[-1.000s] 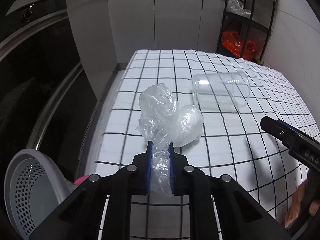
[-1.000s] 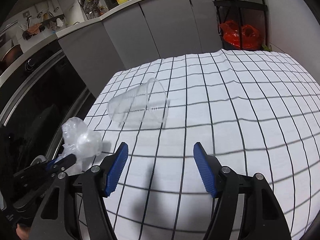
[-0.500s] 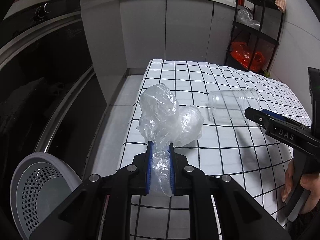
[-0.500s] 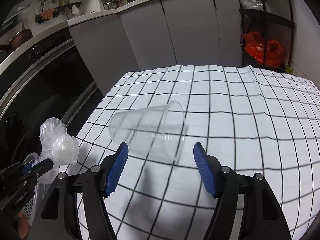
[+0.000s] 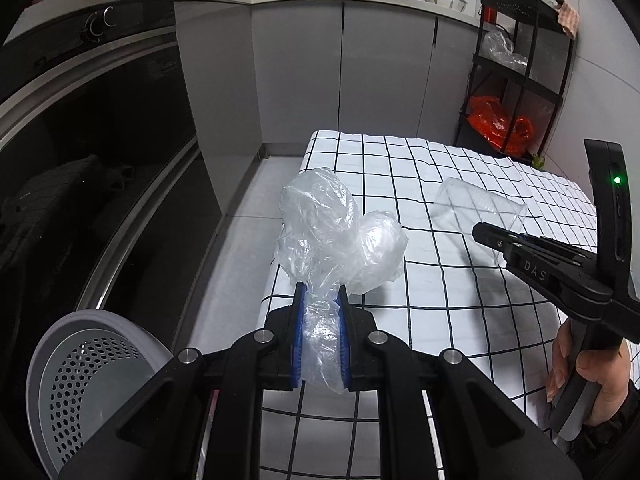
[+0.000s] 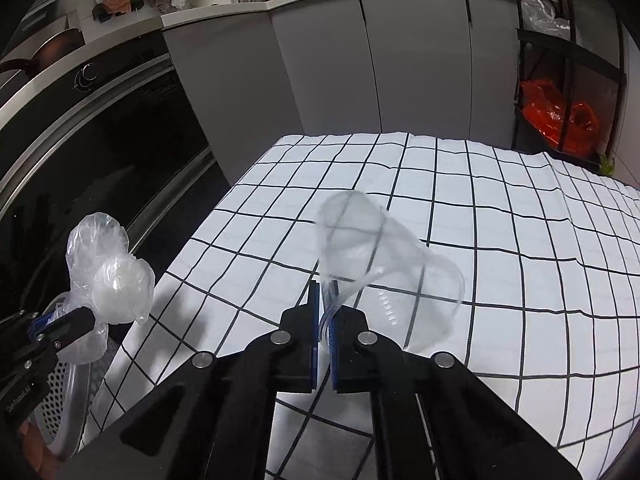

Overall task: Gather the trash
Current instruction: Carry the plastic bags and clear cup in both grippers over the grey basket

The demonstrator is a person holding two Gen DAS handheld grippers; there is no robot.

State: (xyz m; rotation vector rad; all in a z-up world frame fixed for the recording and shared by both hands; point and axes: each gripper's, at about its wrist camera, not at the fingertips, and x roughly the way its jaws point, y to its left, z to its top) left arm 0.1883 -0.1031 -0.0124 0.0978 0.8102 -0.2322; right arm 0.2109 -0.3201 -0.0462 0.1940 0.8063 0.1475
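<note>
Setting: kitchen floor by grey cabinets, checked cloth [image 6: 500,248] spread over a low surface
Left gripper [image 5: 320,300]: clamped tight on a crumpled clear plastic bag [image 5: 336,232], held off the cloth's near-left corner, above the perforated grey bin [image 5: 86,376]
Right gripper [image 6: 325,300]: jaws just snapped closed, pinching the wall of the clear plastic cup [image 6: 384,256] over the cloth
Risk: thin cup wall is buckling; it could slip free or crack on the way to the bin
Writing: "DAS" on the right gripper's side

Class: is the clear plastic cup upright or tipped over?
Tipped: the plastic cup lies sideways on the checked cloth, its wall pinched in the right gripper.
</note>
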